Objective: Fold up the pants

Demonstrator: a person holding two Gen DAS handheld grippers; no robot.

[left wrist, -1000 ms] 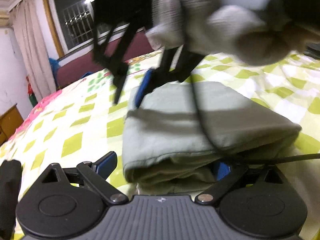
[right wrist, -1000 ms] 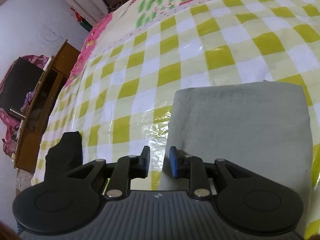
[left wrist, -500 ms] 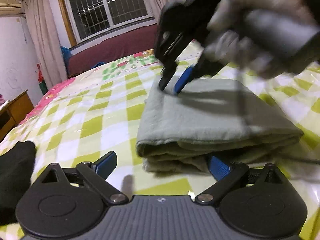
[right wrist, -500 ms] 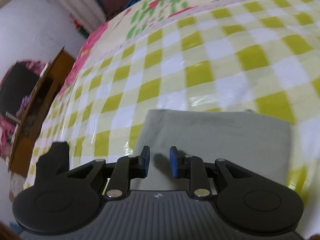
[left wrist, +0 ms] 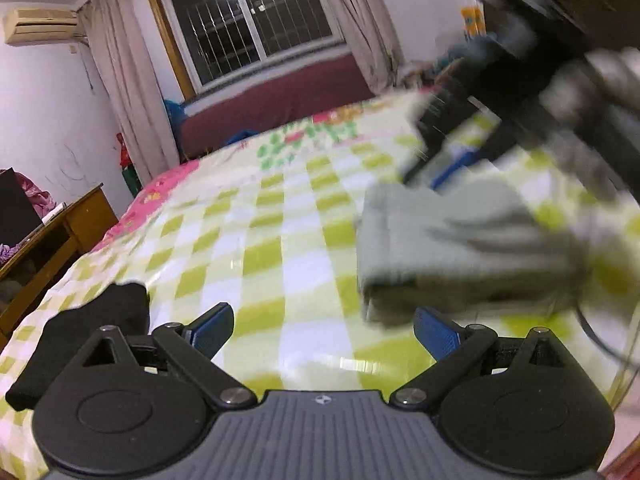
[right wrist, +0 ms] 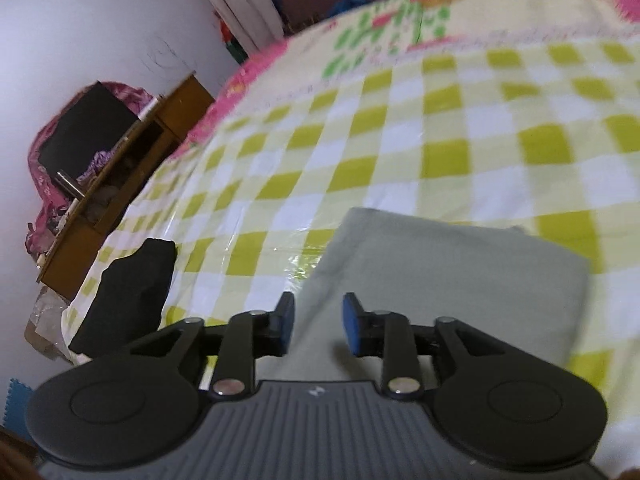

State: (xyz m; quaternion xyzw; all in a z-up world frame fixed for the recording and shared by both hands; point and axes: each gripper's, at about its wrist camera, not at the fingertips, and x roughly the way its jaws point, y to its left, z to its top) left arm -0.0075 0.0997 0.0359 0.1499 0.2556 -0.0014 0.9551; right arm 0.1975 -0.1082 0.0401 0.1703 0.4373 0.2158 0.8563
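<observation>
Left tool (left wrist: 324, 330): blue pads spread wide, nothing between them; held low over the bed, just short of the pants.
Right tool (right wrist: 317, 322): pads apart with a narrow gap, empty, poised above the pants' near left edge; blurred in the left wrist view.
Pants (left wrist: 460, 248): grey-green, folded into a thick rectangular stack, lying flat on the bed.
Bed (left wrist: 280, 248): covered in yellow-green checked sheet.
Black cloth (right wrist: 128, 296): lying near the bed's left edge, well apart from the pants.
</observation>
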